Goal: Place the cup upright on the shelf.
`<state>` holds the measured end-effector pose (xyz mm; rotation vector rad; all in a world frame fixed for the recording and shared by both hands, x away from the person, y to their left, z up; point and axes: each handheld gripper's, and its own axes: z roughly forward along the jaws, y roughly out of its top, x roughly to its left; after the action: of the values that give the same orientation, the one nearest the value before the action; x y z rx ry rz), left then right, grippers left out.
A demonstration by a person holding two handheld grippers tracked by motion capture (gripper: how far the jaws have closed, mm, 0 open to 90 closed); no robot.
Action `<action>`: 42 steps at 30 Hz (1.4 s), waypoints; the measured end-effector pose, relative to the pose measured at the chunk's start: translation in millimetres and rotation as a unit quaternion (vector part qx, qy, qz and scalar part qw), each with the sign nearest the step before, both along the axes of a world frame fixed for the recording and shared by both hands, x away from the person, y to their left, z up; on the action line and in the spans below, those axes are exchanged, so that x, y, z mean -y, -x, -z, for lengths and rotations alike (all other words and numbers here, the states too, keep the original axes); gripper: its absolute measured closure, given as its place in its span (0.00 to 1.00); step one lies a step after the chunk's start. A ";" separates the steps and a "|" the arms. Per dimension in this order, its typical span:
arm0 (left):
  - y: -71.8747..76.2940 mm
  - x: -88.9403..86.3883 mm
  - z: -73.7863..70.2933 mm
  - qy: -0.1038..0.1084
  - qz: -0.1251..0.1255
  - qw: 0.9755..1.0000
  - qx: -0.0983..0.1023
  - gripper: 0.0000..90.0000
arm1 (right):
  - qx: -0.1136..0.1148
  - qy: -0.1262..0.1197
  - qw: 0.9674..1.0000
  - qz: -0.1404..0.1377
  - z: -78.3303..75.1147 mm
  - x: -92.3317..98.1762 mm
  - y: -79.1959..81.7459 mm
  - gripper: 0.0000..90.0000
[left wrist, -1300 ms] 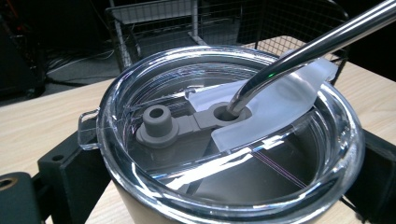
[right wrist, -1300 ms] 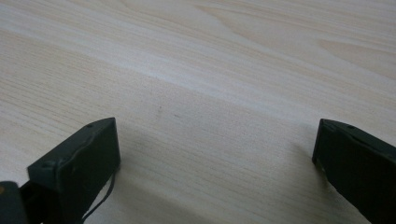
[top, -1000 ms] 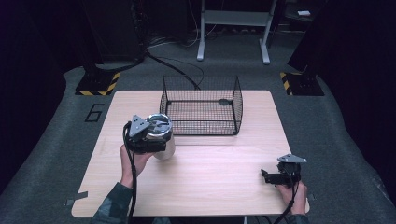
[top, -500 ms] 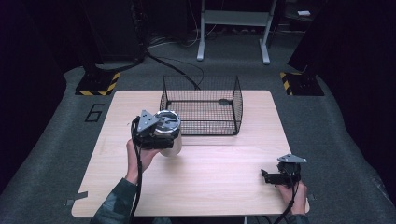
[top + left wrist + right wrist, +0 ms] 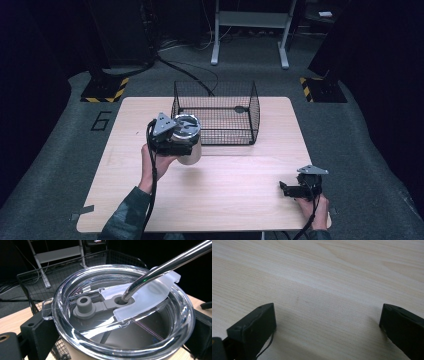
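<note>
We have the cream-coloured insulated tumbler with a clear plastic lid lifted off the pale wooden table, just in front of the near-left corner of the black wire-mesh basket. Our left gripper has its fingers clenched on the tumbler just below the rim; in the left gripper view the black pads sit on either side of the lid, pressed against the body.

The grip is high and on a smooth, rounded wall, so our main worry is the tumbler sliding down or pivoting between the fingers if we swing it quickly towards the basket. A shiny metal straw pokes through the lid's opening and leans out at a slant. It looks loose to us, and a tilt could let it slip out or catch the basket's top wire as we pass over. The basket wall is close, so a carry that is too low could knock the tumbler's base against the rim, shoving the light basket across the table or twisting the tumbler in our hold. We cannot tell whether there is liquid inside.

Our right gripper rests near the table's front-right corner, fingers spread apart with nothing between them, well apart from the tumbler and too far to steady it.
</note>
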<state>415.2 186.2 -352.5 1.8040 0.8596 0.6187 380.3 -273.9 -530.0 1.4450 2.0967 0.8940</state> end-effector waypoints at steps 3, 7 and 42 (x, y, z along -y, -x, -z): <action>-1.5 0.8 -3.1 -0.001 0.006 1.000 -0.001 0.04 | 0.001 0.000 1.000 0.000 0.1 0.1 -0.1 0.00; -2.6 4.1 -9.0 0.005 0.008 1.000 0.001 0.04 | 0.003 0.000 1.000 -0.001 0.2 0.2 -0.2 0.00; -42.2 30.5 -57.9 0.011 0.031 0.999 0.015 0.04 | 0.001 -0.001 1.000 0.001 0.1 0.0 -0.2 0.00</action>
<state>457.5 155.7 -294.6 1.7910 0.7842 0.5933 380.5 -273.8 -530.1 1.4465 2.0937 0.8965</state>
